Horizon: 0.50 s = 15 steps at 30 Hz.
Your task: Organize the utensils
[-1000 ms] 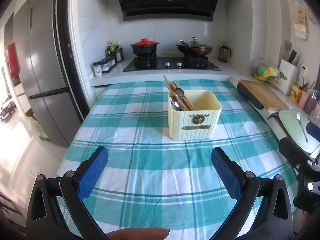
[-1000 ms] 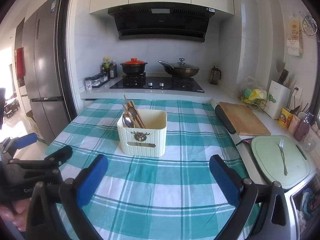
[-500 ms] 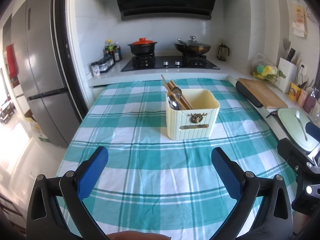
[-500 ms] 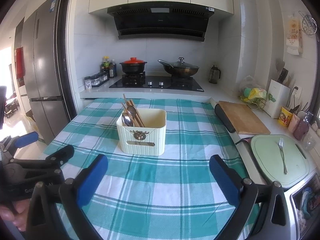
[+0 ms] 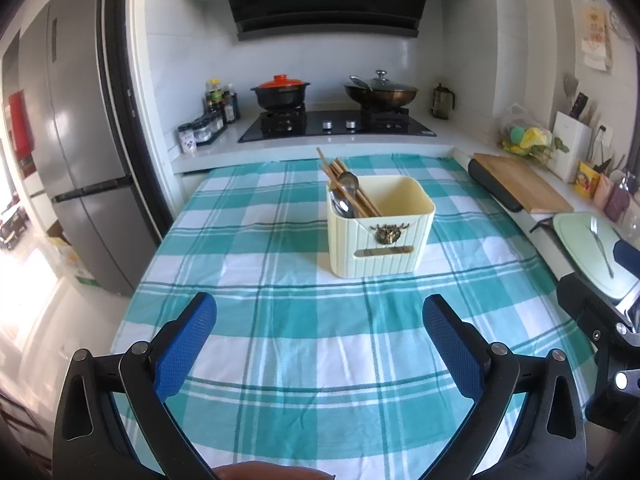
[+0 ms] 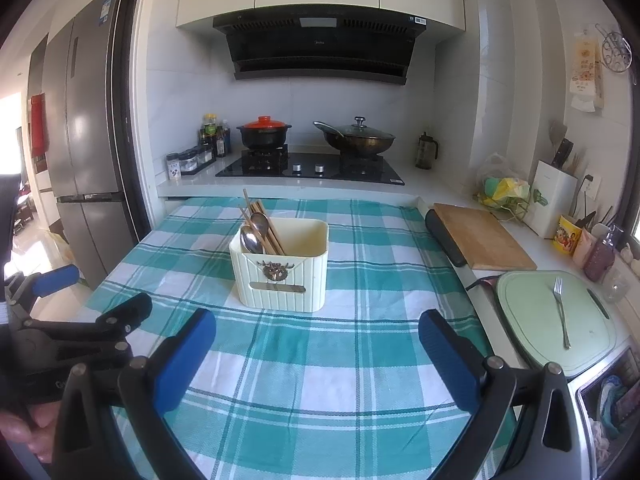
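A cream utensil holder [image 5: 380, 228] stands upright on the teal checked tablecloth [image 5: 304, 320]; it also shows in the right wrist view [image 6: 282, 266]. Two spoons [image 6: 253, 234] and several wooden chopsticks [image 6: 266, 226] lean in its left side. A fork [image 6: 560, 312] lies on a pale green board [image 6: 532, 320] at the right, also in the left wrist view [image 5: 600, 242]. My left gripper [image 5: 320, 344] is open and empty, well short of the holder. My right gripper [image 6: 318, 354] is open and empty, also short of it.
A wooden cutting board [image 6: 480, 236] lies on the right counter. A stove with a red-lidded pot [image 6: 264, 132] and a wok [image 6: 356, 136] is at the back. A fridge [image 5: 76, 160] stands left. A white knife block [image 6: 554, 196] and jars stand at the right.
Both grippers have stayed open and empty. The left view has drifted slightly, so the holder sits a little higher in it. The right view has barely shifted.
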Motion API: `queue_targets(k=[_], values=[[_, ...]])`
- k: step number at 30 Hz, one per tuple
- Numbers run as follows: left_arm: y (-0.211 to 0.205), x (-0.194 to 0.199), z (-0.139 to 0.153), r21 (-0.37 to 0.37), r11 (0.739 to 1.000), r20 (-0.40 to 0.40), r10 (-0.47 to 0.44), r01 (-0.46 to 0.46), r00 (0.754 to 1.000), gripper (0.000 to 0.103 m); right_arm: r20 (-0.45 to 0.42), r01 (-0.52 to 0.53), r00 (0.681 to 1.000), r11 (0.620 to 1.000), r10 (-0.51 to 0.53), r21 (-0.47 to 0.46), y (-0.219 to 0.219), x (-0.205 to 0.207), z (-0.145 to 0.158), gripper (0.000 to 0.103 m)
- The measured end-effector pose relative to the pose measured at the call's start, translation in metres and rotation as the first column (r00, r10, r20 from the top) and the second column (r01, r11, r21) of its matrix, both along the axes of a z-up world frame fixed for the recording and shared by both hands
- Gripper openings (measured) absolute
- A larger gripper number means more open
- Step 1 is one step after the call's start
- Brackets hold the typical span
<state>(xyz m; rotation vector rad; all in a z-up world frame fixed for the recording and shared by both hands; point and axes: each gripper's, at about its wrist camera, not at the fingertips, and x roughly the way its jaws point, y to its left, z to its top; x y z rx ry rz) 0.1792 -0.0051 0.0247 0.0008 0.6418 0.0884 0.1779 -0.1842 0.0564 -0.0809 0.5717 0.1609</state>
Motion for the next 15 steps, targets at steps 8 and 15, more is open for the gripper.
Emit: queue_targets(k=[8, 15], values=[[-0.0017, 0.0002, -0.0020, 0.015, 1.000, -0.003, -0.002, 0.002, 1.000, 0.103, 0.001, -0.003, 1.000, 1.000, 0.003, -0.004, 0.0001, -0.0005, 0.0003, 0.103], [-0.0027, -0.0048, -0.0014, 0.028, 1.000, 0.024, 0.001, -0.002, 1.000, 0.103, -0.001, -0.004, 1.000, 1.000, 0.004, -0.003, -0.0022, -0.0013, -0.0001, 0.103]])
